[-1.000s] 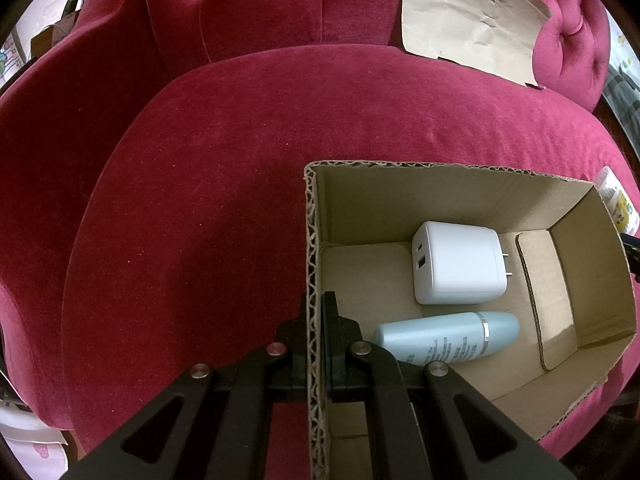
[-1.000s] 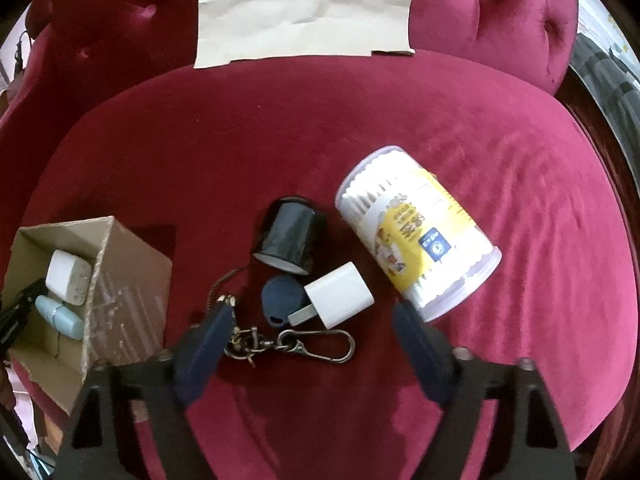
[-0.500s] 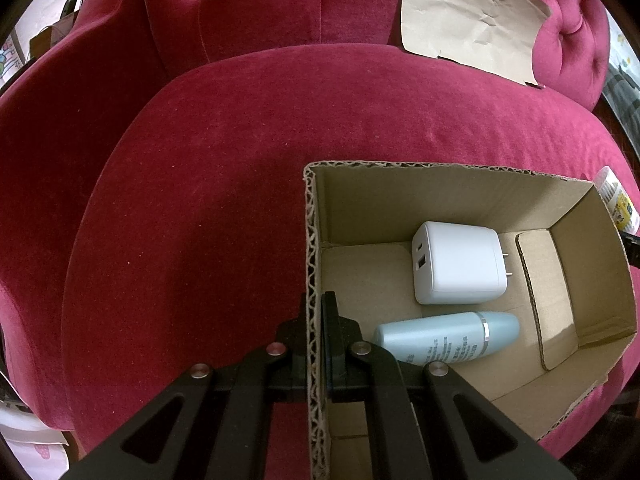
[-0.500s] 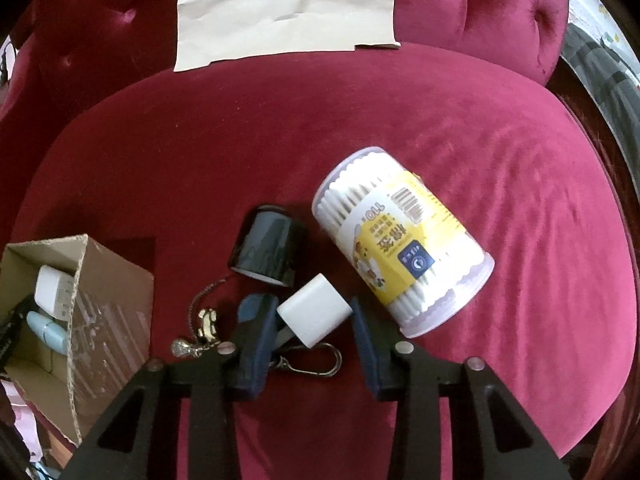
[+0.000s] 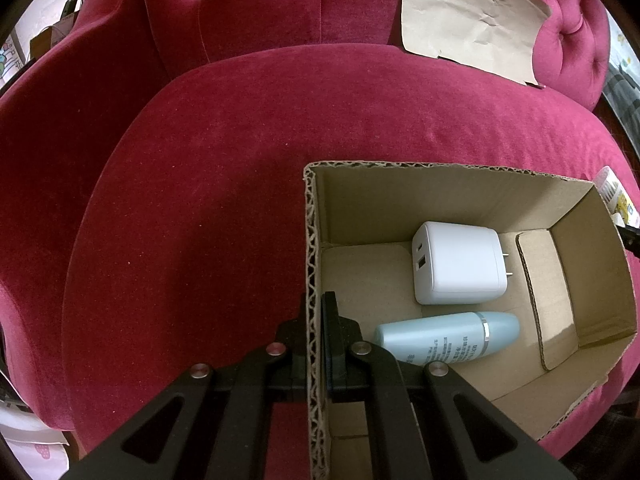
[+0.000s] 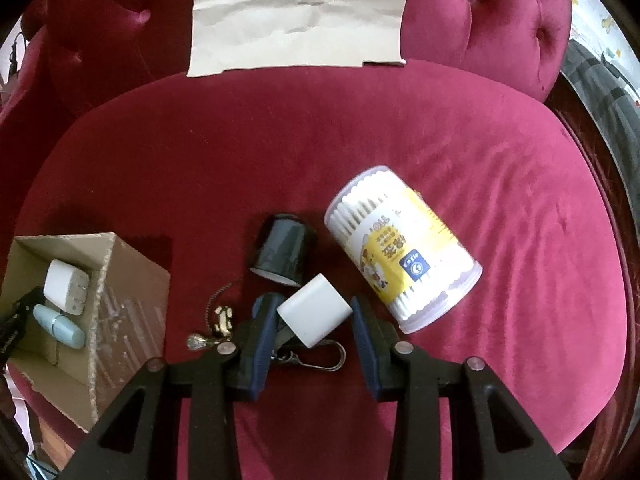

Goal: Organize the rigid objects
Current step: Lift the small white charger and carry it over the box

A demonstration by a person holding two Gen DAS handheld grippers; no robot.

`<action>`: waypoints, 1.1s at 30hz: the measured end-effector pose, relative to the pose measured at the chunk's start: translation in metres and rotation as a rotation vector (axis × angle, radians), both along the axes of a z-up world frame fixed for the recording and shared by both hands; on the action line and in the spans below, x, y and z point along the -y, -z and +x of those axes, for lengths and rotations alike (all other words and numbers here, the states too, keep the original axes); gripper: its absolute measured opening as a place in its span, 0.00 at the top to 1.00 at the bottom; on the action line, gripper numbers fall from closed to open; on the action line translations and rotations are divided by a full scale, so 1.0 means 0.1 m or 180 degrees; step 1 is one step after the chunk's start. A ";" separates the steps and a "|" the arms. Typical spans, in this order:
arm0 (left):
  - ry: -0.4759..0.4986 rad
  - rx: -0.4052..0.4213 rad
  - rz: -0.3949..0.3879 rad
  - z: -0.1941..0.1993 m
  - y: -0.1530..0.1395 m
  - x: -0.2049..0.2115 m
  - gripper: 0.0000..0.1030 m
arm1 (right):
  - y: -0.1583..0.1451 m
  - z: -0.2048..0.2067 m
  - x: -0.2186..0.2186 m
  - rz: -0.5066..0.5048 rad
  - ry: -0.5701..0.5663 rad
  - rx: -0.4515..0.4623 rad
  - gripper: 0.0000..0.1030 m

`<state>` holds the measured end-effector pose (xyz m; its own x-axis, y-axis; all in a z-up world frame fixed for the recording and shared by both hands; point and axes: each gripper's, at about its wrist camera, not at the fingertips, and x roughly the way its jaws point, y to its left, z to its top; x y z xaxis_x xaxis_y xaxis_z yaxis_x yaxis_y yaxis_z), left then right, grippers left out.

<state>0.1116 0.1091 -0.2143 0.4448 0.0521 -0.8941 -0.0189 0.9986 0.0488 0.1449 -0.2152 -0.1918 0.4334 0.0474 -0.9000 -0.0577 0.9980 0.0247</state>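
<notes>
My left gripper point(image 5: 316, 304) is shut on the left wall of an open cardboard box point(image 5: 314, 240) on a red velvet seat. Inside the box lie a large white charger point(image 5: 460, 264) and a pale blue bottle point(image 5: 448, 336). In the right wrist view, my right gripper point(image 6: 312, 304) is shut on a small white charger cube point(image 6: 314, 314), its blue pads against two opposite sides. Just beyond the cube, a black cup point(image 6: 282, 250) lies on its side, and a cotton swab tub point(image 6: 400, 252) lies to its right. Under the cube, a keyring with a carabiner point(image 6: 320, 360) and a gold charm point(image 6: 224, 318) shows.
The box point(image 6: 128, 280) sits at the seat's front left edge. A sheet of brown paper point(image 6: 296, 12) leans on the tufted backrest. The seat cushion point(image 6: 280, 152) stretches bare between the objects and the backrest. The tub's end point(image 5: 618, 196) peeks past the box's right wall.
My right gripper moved in over the small white charger cube and its jaws closed on it. The left gripper and the box have not moved.
</notes>
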 end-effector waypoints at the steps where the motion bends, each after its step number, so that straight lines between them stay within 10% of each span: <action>1: -0.0001 0.0001 0.0001 0.00 0.00 0.00 0.97 | -0.02 0.00 0.00 -0.0006 -0.0010 0.0011 0.61; 33: 0.0004 -0.0003 -0.0001 0.00 0.00 0.00 0.97 | -0.67 -0.18 -0.61 -0.0099 -0.0398 0.0457 0.61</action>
<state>0.1115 0.1088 -0.2139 0.4441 0.0511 -0.8945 -0.0175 0.9987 0.0484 0.1272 -0.1537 -0.1249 0.5499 0.0821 -0.8312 -0.1821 0.9830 -0.0234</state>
